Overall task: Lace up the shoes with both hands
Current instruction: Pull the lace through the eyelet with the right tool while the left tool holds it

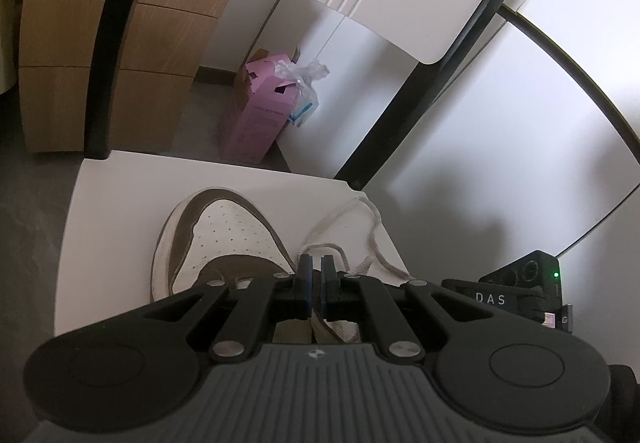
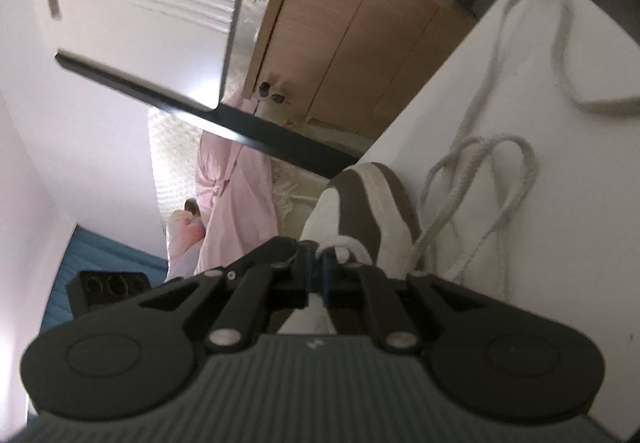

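Left tongs (image 1: 316,263): black linkage fingers with blue pads, drawn nearly together over the throat of the shoe; a strip of off-white material runs up between them. Whether the pads press on it, I cannot tell.

Right tongs (image 2: 317,257): same make, fingers a narrow gap apart at the shoe's white tongue; whether they hold anything I cannot tell, as that view is blurred.

Low-top sneaker, white perforated leather with brown suede overlays (image 1: 224,239): lying on the white surface (image 1: 120,195), toe pointing away from the left tongs, directly beneath both tools. Judged light and fairly stiff in the sole, likely to skid on the smooth top if pulled without a steadying hold.

Flat woven cotton lace, cream (image 1: 372,227): trailing loose in loops over the surface beside the shoe, toward its far edge. Judged soft, limp, slightly grippy; best taken near its stiff tip, or close to an eyelet where slack is short.

Background: pink cardboard box (image 1: 260,107) on the floor; wooden drawer unit (image 1: 60,63).
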